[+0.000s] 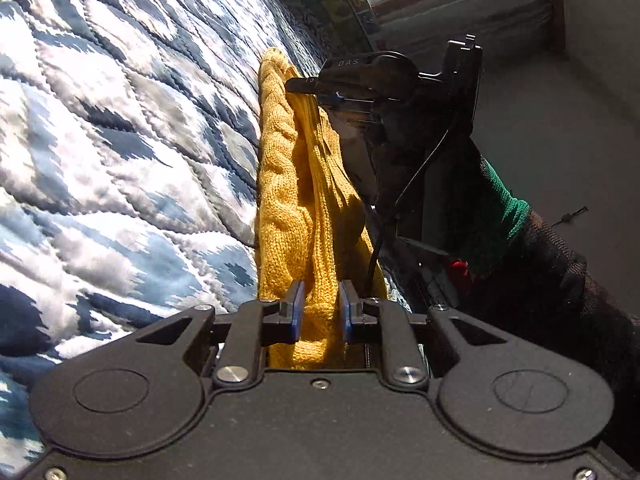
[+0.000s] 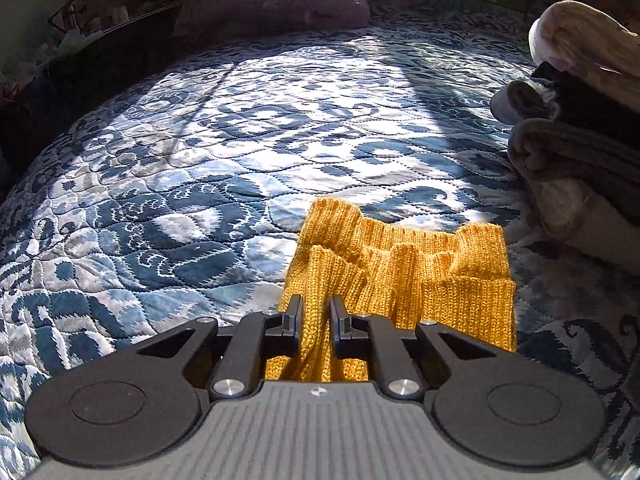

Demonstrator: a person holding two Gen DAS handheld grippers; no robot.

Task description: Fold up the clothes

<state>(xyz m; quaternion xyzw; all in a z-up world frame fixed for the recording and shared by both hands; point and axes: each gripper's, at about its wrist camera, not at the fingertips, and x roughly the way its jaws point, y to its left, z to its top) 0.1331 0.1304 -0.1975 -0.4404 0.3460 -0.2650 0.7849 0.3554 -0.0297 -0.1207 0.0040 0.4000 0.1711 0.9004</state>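
While both hand-held grippers clamp the sweater (image 1: pixel 288 184), it sags.
Soft, stretchy knit on the bed (image 2: pixel 200 140); ribbed edges look the surest hold.

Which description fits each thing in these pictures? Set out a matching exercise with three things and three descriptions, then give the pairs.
Things:
1. yellow knitted garment
2. quilt
3. pile of folded clothes

Descriptions:
A. blue and white pattern, covering the bed
B. stacked at the right edge of the right wrist view
C. pinched by the left tool and the right tool

Pairs: 1-C, 2-A, 3-B
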